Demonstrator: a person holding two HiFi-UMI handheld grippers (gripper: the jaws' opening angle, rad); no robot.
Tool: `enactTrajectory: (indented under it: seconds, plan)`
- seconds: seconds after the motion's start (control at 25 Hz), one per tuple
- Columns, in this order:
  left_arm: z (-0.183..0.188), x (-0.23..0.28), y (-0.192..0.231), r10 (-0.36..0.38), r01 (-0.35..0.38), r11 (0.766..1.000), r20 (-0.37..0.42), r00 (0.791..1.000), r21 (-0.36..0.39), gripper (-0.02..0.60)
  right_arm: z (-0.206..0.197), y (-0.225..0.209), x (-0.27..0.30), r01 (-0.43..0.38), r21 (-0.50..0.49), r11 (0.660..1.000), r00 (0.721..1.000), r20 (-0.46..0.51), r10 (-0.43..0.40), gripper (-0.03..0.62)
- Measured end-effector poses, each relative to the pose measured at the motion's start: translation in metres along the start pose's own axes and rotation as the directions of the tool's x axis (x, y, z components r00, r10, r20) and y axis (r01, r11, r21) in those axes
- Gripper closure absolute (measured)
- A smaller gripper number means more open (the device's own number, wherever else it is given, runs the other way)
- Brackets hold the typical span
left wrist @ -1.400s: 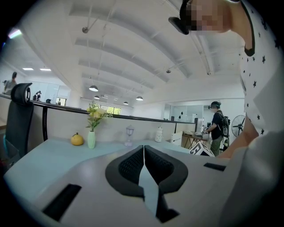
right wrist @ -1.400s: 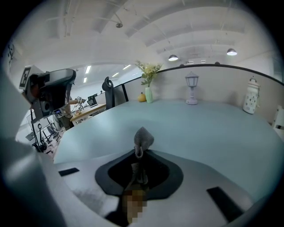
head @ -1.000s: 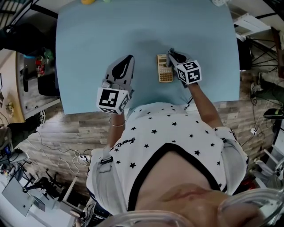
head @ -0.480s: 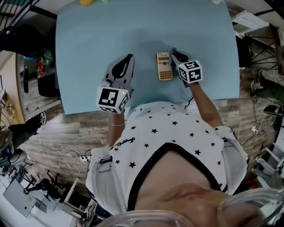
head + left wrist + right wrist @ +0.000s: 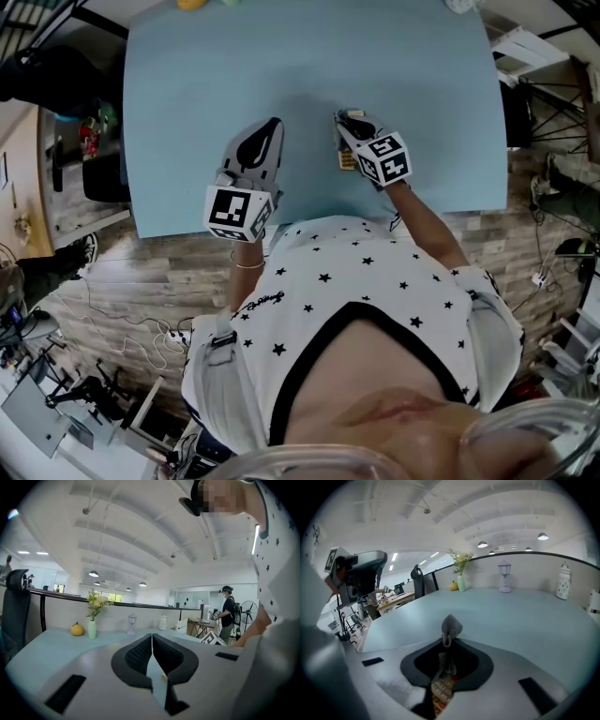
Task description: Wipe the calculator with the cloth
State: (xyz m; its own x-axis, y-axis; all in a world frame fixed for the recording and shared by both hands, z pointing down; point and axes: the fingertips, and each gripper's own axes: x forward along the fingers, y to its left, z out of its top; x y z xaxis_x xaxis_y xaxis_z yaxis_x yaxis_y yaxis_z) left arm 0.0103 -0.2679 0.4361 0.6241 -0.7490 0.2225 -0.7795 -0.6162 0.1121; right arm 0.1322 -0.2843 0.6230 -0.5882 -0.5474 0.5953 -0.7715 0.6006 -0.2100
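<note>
Right claw [image 5: 447, 644], clenched on the cloth [image 5: 451, 626], sits directly above the calculator [image 5: 440, 694].

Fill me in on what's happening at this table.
A person stands at a blue table with a gripper in each hand. The right gripper is shut on a small grey cloth and sits directly over the calculator, whose keys show beneath its jaws. Whether the cloth is touching the keys isn't clear. The left gripper is shut and empty, off to the calculator's left.
</note>
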Motion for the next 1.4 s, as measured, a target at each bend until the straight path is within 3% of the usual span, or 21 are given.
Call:
enactTrajectory:
  seconds: [0.44, 1.0, 1.4]
  plan:
    - [-0.003, -0.012, 0.003, 0.009, -0.009, 1.0, -0.005, 1.0, 0.002, 0.551, -0.01, -0.002, 0.002, 0.029, -0.018, 0.999, 0.999, -0.029, -0.029, 0.546]
    - [0.002, -0.001, -0.015, -0.057, 0.057, 0.998, -0.008, 0.998, 0.023, 0.551, -0.033, -0.05, -0.032, 0.168, 0.097, 0.981, 0.986, -0.021, -0.167, 0.546]
    - [0.001, -0.004, -0.02, -0.051, 0.051, 0.998, -0.004, 0.999, 0.023, 0.551, -0.022, -0.041, -0.038, 0.143, 0.116, 0.983, 0.989, 0.024, -0.146, 0.546]
